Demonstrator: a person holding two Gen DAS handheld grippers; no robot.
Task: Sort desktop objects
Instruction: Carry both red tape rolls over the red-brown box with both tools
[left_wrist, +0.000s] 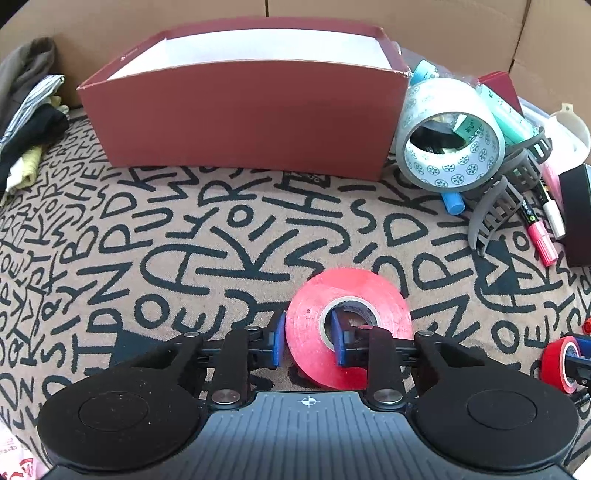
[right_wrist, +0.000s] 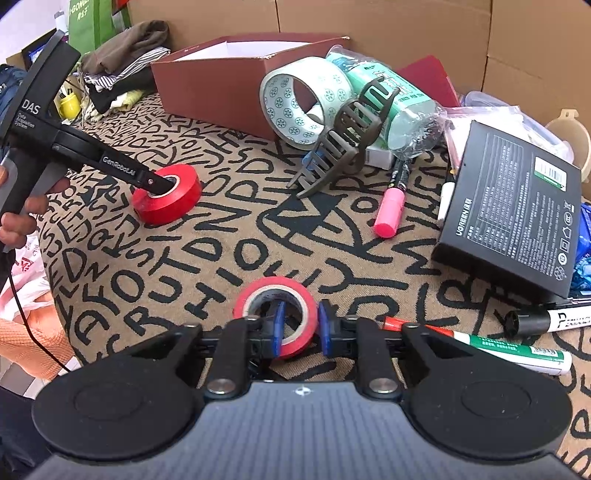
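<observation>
A large red tape roll (left_wrist: 351, 288) lies on the lettered cloth (left_wrist: 221, 240). My left gripper (left_wrist: 307, 339) is shut on its wall, one blue pad outside and one in the core. The right wrist view shows the same roll (right_wrist: 168, 201) with the left gripper (right_wrist: 166, 182) on it. A smaller red tape roll (right_wrist: 273, 286) is tilted up, and my right gripper (right_wrist: 302, 326) is shut on its wall, left pad inside the hole. This roll (left_wrist: 554, 363) also shows at the right edge of the left wrist view. A red-brown open box (left_wrist: 240, 110) stands behind.
A patterned packing tape roll (right_wrist: 306, 107), a grey hair claw (right_wrist: 347, 136), a pink marker (right_wrist: 389, 210), a black carton (right_wrist: 517, 214) and more markers (right_wrist: 509, 350) crowd the right side. Folded clothes (left_wrist: 29, 122) lie at the left. A person's hand (right_wrist: 22, 218) holds the left gripper. Cardboard walls (right_wrist: 406, 22) stand behind.
</observation>
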